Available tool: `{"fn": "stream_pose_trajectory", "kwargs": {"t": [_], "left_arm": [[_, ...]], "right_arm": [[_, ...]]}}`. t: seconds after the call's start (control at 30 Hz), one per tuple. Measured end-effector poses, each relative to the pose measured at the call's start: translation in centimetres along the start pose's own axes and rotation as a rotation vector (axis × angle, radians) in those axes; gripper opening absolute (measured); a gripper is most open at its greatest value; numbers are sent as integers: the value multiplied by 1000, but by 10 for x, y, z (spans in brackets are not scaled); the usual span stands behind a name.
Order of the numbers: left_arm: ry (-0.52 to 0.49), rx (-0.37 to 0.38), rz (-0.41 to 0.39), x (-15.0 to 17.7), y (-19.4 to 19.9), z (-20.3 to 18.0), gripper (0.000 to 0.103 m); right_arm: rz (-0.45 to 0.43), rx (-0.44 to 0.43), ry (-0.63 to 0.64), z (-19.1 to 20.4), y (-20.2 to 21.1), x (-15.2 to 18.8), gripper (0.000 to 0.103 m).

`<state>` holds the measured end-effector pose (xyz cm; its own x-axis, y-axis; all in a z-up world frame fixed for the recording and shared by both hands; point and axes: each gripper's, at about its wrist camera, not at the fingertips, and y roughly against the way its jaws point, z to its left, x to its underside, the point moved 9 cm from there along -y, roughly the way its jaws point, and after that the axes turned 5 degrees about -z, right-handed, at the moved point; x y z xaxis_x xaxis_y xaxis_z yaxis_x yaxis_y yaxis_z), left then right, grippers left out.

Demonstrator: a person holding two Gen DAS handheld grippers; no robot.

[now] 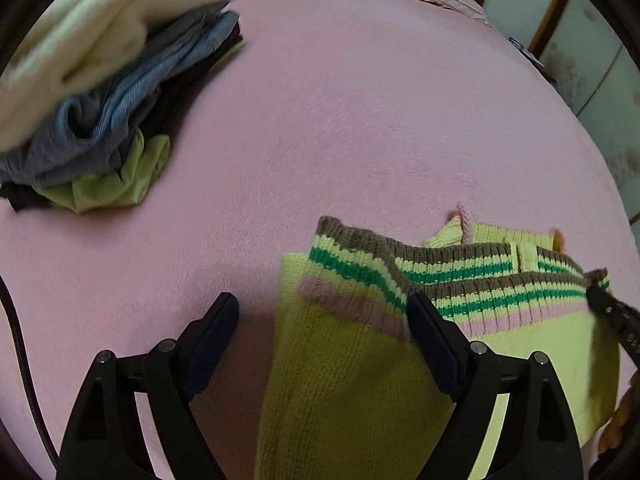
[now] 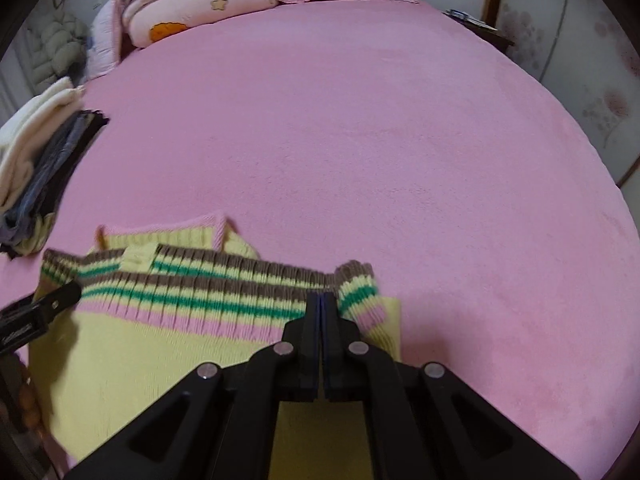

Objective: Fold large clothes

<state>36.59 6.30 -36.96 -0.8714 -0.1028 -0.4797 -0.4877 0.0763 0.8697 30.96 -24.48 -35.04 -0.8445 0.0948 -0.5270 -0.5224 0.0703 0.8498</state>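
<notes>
A yellow knit sweater with brown, green and pink striped ribbing lies folded on the pink bed; it also shows in the right wrist view. My left gripper is open, its jaws wide apart over the sweater's left edge, with a striped cuff between them. My right gripper is shut on the sweater's striped hem at its right side, next to a striped cuff. The right gripper also shows at the right edge of the left wrist view, and the left gripper at the left edge of the right wrist view.
A pile of folded clothes in white, blue denim, black and green lies at the left of the pink bed. Folded quilts and a pillow lie at the head. A wardrobe stands to the right.
</notes>
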Motion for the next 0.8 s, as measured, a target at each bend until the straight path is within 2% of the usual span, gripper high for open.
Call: {"fn": "stream_pose_trajectory", "kwargs": {"t": [0.17, 0.27, 0.4, 0.57, 0.73, 0.8], "left_arm": [[37, -8, 6, -13, 8, 4, 86], [27, -42, -48, -20, 36, 10, 86], [7, -20, -84, -16, 72, 9, 86], [52, 57, -73, 9, 113, 18, 86], [173, 102, 0, 50, 134, 37, 86], [220, 113, 26, 74, 147, 33, 86]], "right_arm": [[-17, -20, -36, 5, 22, -1, 3], [-46, -65, -97, 17, 41, -1, 3], [-62, -105, -119, 30, 57, 5, 3], [-108, -149, -108, 50, 83, 16, 3], [-124, -179, -67, 66, 106, 29, 3], [-118, -188, -49, 72, 113, 36, 3]]}}
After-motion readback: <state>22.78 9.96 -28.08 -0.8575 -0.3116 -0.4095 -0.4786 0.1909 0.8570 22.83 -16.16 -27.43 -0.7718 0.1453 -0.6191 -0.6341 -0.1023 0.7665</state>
